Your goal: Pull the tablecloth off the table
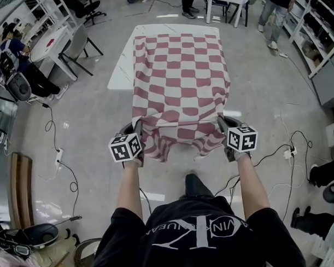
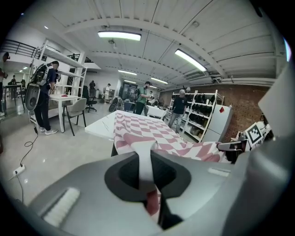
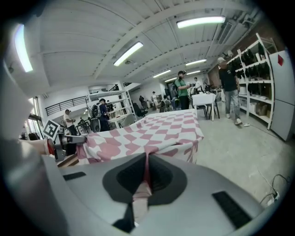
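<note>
A red-and-white checked tablecloth (image 1: 179, 86) covers most of a white table (image 1: 121, 71); the table's far-left part is bare. Its near edge hangs in a sag between my two grippers. My left gripper (image 1: 137, 127) is shut on the cloth's near left corner, and the cloth (image 2: 146, 170) runs pinched between its jaws. My right gripper (image 1: 221, 123) is shut on the near right corner, where the cloth (image 3: 146, 173) is clamped too. Both grippers are held level at the table's near end, about a table's width apart.
Cables (image 1: 288, 153) and a power strip (image 1: 58, 156) lie on the floor to either side of me. Chairs (image 1: 76, 48) and a desk stand at the left, shelves (image 1: 317, 37) at the right. People stand at the far end (image 1: 275, 11).
</note>
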{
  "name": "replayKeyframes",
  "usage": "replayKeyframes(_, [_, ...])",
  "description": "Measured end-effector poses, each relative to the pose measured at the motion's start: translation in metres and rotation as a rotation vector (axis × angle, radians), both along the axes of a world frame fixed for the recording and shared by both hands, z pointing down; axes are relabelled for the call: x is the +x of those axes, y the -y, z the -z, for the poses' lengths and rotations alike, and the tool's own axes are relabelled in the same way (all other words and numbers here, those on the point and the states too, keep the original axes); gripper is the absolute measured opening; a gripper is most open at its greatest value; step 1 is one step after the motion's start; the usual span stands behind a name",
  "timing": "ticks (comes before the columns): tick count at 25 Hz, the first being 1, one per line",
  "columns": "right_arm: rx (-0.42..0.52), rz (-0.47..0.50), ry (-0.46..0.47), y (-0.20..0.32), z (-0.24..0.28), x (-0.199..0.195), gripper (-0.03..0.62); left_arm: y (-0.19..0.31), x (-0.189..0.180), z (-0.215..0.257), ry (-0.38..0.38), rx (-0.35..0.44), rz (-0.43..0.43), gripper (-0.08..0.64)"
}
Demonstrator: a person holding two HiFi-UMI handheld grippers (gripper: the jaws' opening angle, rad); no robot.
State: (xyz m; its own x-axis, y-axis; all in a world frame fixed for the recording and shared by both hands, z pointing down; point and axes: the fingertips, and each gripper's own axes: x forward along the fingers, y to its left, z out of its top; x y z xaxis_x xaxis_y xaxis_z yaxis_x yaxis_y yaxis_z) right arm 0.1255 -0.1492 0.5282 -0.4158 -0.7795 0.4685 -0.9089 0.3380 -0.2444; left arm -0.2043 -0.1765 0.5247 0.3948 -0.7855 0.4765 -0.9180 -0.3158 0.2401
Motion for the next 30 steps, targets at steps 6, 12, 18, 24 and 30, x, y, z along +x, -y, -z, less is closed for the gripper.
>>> replayKeyframes(6, [0.021,-0.017,0.0,-0.039,0.003,-0.016,0.012,-0.034,-0.014,0.006,-0.005,0.04,-0.015,0.025])
replayKeyframes(12, [0.032,-0.03,0.0,-0.073,0.009,-0.001,0.012,-0.07,0.0,0.014,-0.022,0.055,-0.02,0.024])
replayKeyframes(18, [0.049,-0.042,0.013,-0.09,0.032,-0.022,0.012,-0.087,-0.022,0.031,-0.041,0.069,-0.025,0.023])
replayKeyframes(24, [0.056,-0.043,0.013,-0.119,0.033,-0.02,0.012,-0.115,-0.018,0.031,-0.066,0.082,-0.021,0.023])
replayKeyframes(30, [0.058,-0.04,0.023,-0.138,0.038,-0.017,0.012,-0.13,-0.016,0.036,-0.075,0.092,-0.019,0.023])
